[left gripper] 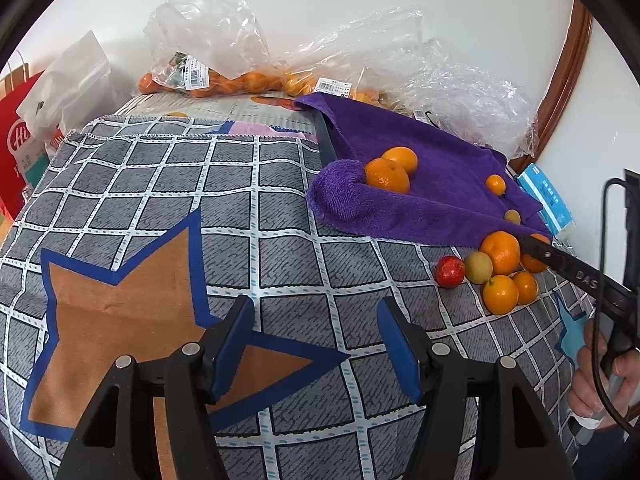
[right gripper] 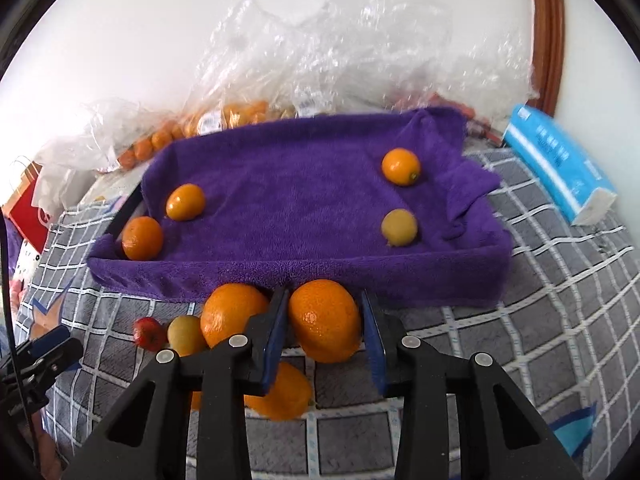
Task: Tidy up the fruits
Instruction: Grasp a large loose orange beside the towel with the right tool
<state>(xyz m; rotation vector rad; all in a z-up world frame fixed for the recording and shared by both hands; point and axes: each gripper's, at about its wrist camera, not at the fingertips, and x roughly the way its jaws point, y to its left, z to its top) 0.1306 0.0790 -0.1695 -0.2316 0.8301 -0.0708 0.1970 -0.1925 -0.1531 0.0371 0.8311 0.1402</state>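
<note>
A tray lined with a purple towel [right gripper: 320,280] lies on the checked cloth. It holds two oranges [right gripper: 185,202] at its left end, and a small orange [right gripper: 401,167] and a yellowish fruit [right gripper: 399,227] at its right. In front of the tray my right gripper [right gripper: 324,294] is shut on a large orange [right gripper: 325,320], with one blue pad against each side. Another orange [right gripper: 234,312], a yellow-green fruit [right gripper: 186,334] and a red fruit [right gripper: 149,333] lie just left of it. My left gripper [left gripper: 314,308] hangs open over the cloth with nothing between its pads.
Clear plastic bags [left gripper: 208,40] with more oranges are piled along the back wall. A blue tissue pack [right gripper: 560,168] lies right of the tray and a red paper bag [left gripper: 20,148] stands at the far left. A hand [left gripper: 608,376] holds the right gripper's handle.
</note>
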